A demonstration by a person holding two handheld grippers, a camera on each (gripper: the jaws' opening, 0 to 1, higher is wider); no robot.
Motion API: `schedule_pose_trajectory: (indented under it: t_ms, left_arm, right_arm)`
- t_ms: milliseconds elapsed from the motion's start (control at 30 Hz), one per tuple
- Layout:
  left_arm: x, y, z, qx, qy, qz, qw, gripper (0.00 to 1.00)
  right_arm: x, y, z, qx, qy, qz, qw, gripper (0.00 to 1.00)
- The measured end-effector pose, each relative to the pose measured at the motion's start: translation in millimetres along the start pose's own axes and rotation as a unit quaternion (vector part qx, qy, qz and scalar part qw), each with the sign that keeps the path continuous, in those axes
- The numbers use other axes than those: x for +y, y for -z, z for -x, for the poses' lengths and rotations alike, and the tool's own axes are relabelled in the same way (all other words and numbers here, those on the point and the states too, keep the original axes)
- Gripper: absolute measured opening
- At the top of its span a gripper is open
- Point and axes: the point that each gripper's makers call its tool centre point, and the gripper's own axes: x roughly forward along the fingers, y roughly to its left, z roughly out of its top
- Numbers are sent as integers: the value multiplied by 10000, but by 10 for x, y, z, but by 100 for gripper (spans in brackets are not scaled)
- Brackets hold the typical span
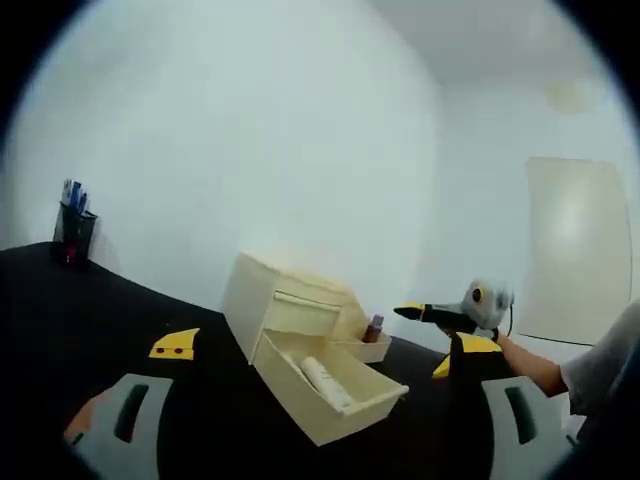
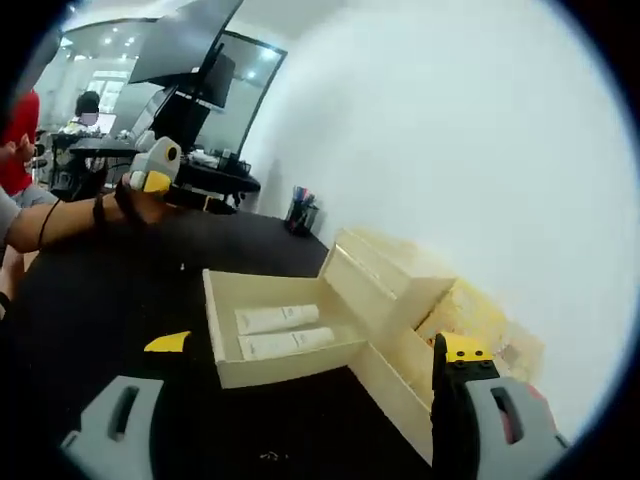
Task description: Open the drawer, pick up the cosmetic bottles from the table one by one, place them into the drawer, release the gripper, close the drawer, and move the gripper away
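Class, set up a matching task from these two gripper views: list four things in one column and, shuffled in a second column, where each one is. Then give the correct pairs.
1. white tubes
2. pen holder
3. small bottle
4. drawer unit

A. on the black table, behind the open drawers
B. far corner of the table
C. lying in the large open drawer
D. standing in the small open drawer

Pairs: 1-C, 2-B, 3-D, 4-A

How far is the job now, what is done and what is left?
Done: the drawer is pulled open, and two white cosmetic tubes lie inside it. In hand: nothing; the right gripper and the left gripper are both open and empty. Left: one small bottle stands on a side tray of the organizer; the drawer is not yet closed.
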Motion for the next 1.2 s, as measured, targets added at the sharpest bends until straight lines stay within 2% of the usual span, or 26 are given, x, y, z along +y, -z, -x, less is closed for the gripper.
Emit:
schedule_pose_trajectory:
  t_ms: [133,300,433,633,1200]
  left_arm:
    - [21,12,-4,29,-30,-2,10000,96]
    - [25,24,-14,59,-17,-5,10000,96]
    - [10,41,-21,104,11,-29,9999,96]
    - [-6,56,-14,142,47,-57,9999,96]
    - [39,124,-6,274,-3,-36,9996,96]
  right_arm:
    - [97,190,-100,36,-98,155,9998,93]
    - [100,261,-201,-115,-107,-9,9999,93]
    - [105,368,-296,83,-117,182,9997,93]
    - [87,362,-371,38,-67,198,9998,90]
    - [3,277,-434,-56,126,209,9997,92]
